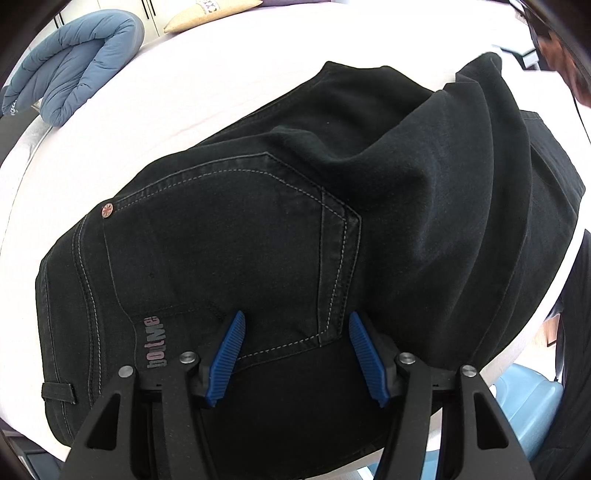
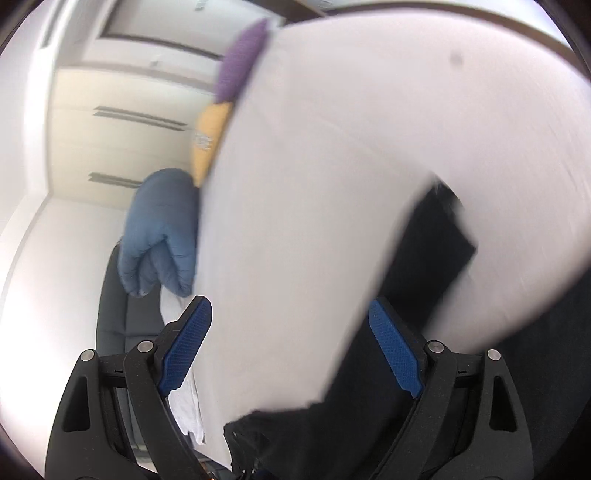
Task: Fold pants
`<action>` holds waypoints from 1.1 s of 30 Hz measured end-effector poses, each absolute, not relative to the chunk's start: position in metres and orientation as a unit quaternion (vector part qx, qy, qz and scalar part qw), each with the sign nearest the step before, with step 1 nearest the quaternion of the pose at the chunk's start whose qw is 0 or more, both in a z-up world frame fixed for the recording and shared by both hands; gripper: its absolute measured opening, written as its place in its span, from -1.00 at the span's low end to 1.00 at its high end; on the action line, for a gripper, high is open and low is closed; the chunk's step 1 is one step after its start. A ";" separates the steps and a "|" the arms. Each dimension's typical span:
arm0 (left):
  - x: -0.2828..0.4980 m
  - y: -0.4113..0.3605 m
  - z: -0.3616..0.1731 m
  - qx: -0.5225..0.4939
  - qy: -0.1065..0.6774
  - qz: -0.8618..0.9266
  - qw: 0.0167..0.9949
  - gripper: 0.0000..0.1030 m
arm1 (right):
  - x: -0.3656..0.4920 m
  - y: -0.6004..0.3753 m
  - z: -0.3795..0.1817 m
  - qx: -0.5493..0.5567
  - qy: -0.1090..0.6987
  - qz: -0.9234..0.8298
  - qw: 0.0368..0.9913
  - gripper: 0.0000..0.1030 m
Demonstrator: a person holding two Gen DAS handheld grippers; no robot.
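Left claw [image 1: 295,325]: blue ribbed fingers [image 1: 227,356] spread wide, nothing between them, poised over the seat of the black denim pants [image 1: 229,236]. Whether the tips touch the cloth cannot be told.

Pants lie on a white-sheeted bed [image 1: 207,88], back side up. Stitched back pocket [image 1: 236,229] directly ahead of the claw, a small copper rivet [image 1: 107,210] at its far-left corner, lettering printed near the waistband. The legs are bunched into a thick fold [image 1: 461,177] to the right, draped toward the bed's edge.

Right claw [image 2: 288,314]: fingers wide apart too, holding nothing. View is motion-blurred and tilted. Dark cloth of the pants [image 2: 424,258] runs beneath and beside the right-hand finger, against the white sheet [image 2: 332,166].

Farther off: a padded blue quilt [image 1: 74,62], folded, at the bed's far-left side. Beyond it a tan cushion [image 1: 207,14], with a purple pillow [image 2: 242,59] just beside it. White cupboard doors [image 2: 122,122] behind.
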State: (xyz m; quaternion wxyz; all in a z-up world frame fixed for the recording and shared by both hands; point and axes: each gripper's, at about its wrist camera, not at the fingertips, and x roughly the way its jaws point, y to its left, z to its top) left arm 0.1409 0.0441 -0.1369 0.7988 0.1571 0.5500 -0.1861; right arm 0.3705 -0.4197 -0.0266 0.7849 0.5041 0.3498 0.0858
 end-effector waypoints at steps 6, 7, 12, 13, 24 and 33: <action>0.146 0.048 -0.140 0.151 0.547 -0.187 0.802 0.22 | 0.377 -0.431 0.027 0.456 0.303 0.113 0.829 0.71; 0.146 0.051 -0.142 0.150 0.547 -0.187 0.802 0.22 | 0.370 -0.436 0.020 0.462 0.308 0.098 0.826 0.71; 0.146 0.055 -0.144 0.151 0.546 -0.190 0.802 0.22 | 0.312 -0.458 -0.066 0.520 0.332 0.057 0.785 0.71; 0.146 0.055 -0.144 0.150 0.547 -0.190 0.801 0.22 | 0.299 -0.455 -0.087 0.538 0.334 0.053 0.772 0.68; 0.147 0.052 -0.145 0.150 0.548 -0.183 0.802 0.22 | 0.317 -0.436 -0.159 0.560 0.367 0.059 0.740 -0.45; 0.144 0.053 -0.143 0.150 0.541 -0.190 0.805 0.23 | 0.389 -0.417 -0.049 0.404 0.415 -0.008 0.815 -0.92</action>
